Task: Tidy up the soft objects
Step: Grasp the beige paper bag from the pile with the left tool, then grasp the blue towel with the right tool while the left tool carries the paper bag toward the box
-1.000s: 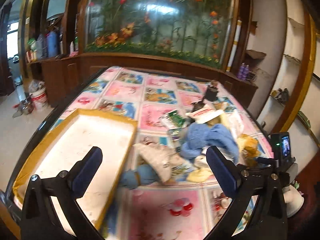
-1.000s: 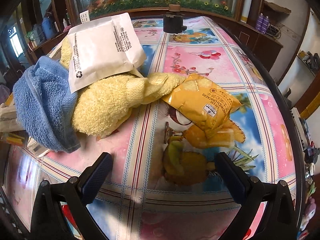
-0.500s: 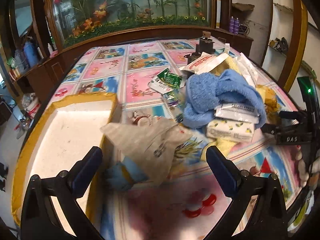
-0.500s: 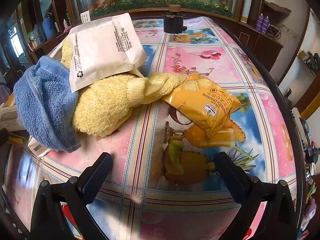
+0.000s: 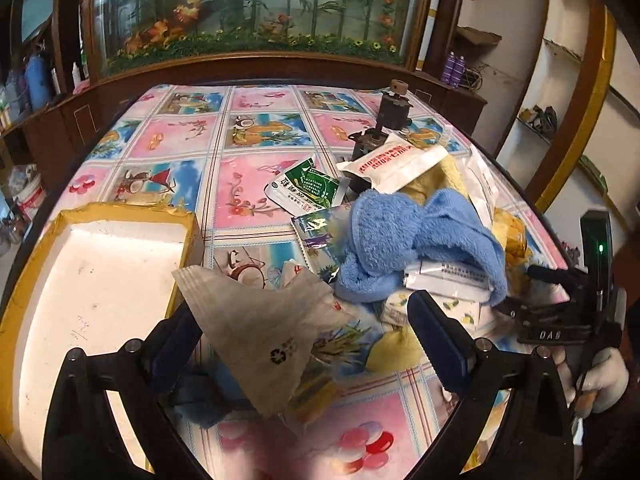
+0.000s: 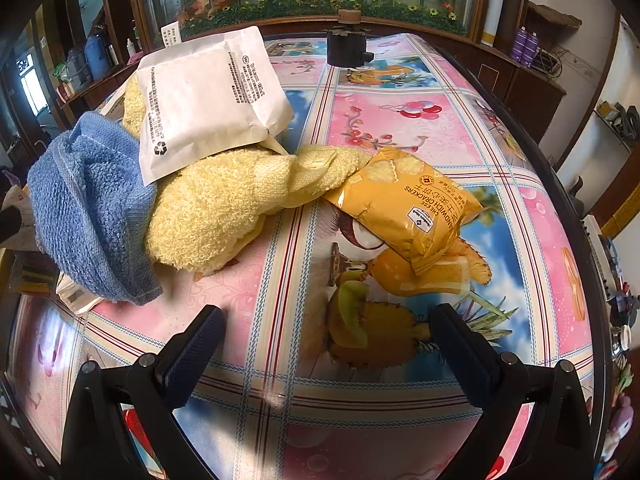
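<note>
My left gripper (image 5: 306, 344) is open and low over the table, and a grey-beige pouch (image 5: 264, 332) with a recycling mark lies between its fingers, not clamped. A small blue item (image 5: 196, 396) peeks out from under that pouch. Just beyond sits a blue towel (image 5: 412, 240) on a heap of packets. My right gripper (image 6: 328, 356) is open over bare tablecloth, nothing between its fingers. Ahead of it lie a yellow towel (image 6: 224, 204), the blue towel (image 6: 88, 208) at the left, a white pouch (image 6: 208, 100) resting on both, and a yellow cracker bag (image 6: 404, 204).
A white foam box (image 5: 92, 288) with yellow taped rim stands left of my left gripper. Green sachets (image 5: 310, 190) and a white red-printed pouch (image 5: 392, 164) lie farther back. A black device (image 6: 346, 46) stands at the far edge. A gloved hand (image 5: 600, 372) holds the other gripper at right.
My left gripper has swung right and moved down and forward, so the grey-beige pouch now lies between its fingers. The right gripper has stayed still.
</note>
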Demonstrator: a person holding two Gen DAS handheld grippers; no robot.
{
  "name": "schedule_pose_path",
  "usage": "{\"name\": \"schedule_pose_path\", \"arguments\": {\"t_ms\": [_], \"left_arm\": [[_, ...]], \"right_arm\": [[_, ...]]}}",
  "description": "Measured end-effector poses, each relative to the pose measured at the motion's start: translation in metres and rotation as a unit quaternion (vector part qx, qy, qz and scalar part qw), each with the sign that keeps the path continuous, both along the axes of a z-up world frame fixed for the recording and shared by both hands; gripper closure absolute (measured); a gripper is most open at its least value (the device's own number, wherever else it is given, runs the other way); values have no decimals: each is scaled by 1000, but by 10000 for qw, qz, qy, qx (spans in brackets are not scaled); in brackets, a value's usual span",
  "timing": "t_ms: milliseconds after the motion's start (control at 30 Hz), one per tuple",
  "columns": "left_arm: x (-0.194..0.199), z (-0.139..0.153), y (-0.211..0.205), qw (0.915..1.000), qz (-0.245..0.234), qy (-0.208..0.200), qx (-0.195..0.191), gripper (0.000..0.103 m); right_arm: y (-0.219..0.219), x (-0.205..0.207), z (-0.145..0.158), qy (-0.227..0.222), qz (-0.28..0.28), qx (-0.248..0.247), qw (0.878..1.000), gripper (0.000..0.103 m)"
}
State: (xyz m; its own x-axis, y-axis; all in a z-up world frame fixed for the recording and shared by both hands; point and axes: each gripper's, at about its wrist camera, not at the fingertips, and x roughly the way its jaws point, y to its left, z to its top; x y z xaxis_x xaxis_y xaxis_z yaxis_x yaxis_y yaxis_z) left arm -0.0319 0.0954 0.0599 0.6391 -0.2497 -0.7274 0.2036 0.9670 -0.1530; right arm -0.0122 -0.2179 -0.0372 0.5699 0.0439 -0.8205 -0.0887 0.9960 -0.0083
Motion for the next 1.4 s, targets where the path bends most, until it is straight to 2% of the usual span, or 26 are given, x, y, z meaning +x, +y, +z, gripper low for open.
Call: {"name": "schedule_pose_path", "arguments": {"t_ms": [33, 100, 133, 167, 200, 233, 267, 367, 467, 600, 733, 767, 800, 900, 1033, 1200, 1400], "left_arm": [[4, -1, 1, 9999, 3, 40, -151, 5], [9, -4, 1, 9995, 55, 141, -272, 15], [11, -7, -1, 9994, 76, 226, -269, 29], [13, -8, -2, 9994, 131, 265, -189, 51], [14, -9, -2, 9993, 161, 290, -155, 66], [15, -9, 0, 9990, 148, 332, -259, 72], [14, -8, 3, 9984, 150, 339, -419, 73], [9, -1, 9, 9978, 146, 211, -611, 75], [2, 7, 13, 9965, 72, 83, -829, 76], [-9, 24, 19, 9937, -2, -145, -1116, 76], [-19, 36, 29, 9915, -11, -285, -1270, 76], [-18, 36, 31, 9914, 6, -295, -1275, 76], [-19, 37, 34, 9912, 30, -304, -1286, 76], [-22, 41, 48, 9883, 116, -364, -1474, 76], [-32, 53, 72, 9845, 230, -525, -1659, 76], [-42, 74, 102, 9832, 403, -791, -1593, 76], [-27, 82, 143, 9840, 791, -865, -1339, 76]], "right_arm": [[0, 0, 0, 0, 1, 1, 10000, 0], [0, 0, 0, 6, 6, -4, 10000, 0], [0, -1, 0, 26, 27, -9, 10000, 0], [1, -4, 2, 7, 97, 3, 10000, 2], [2, -9, 7, -70, 183, 21, 9998, 15], [5, -16, 13, -175, 281, 53, 9994, 21], [8, -24, 21, -314, 403, 103, 9986, 24], [26, -46, 48, -808, 961, 209, 9919, 24], [54, -51, 72, -1050, 1534, 277, 9822, 24], [100, -25, 84, -1075, 2018, -59, 9735, 25], [137, 17, 64, -640, 2267, -248, 9715, 29], [143, 24, 58, -546, 2283, -309, 9716, 45], [146, 29, 54, -409, 2333, -232, 9713, 70], [147, 28, 57, -387, 2289, -101, 9726, 85], [145, 13, 84, -688, 2265, 116, 9715, 86], [149, 1, 133, -1071, 2258, 519, 9669, 86], [187, 10, 172, -977, 2548, 1445, 9511, 86]]}}
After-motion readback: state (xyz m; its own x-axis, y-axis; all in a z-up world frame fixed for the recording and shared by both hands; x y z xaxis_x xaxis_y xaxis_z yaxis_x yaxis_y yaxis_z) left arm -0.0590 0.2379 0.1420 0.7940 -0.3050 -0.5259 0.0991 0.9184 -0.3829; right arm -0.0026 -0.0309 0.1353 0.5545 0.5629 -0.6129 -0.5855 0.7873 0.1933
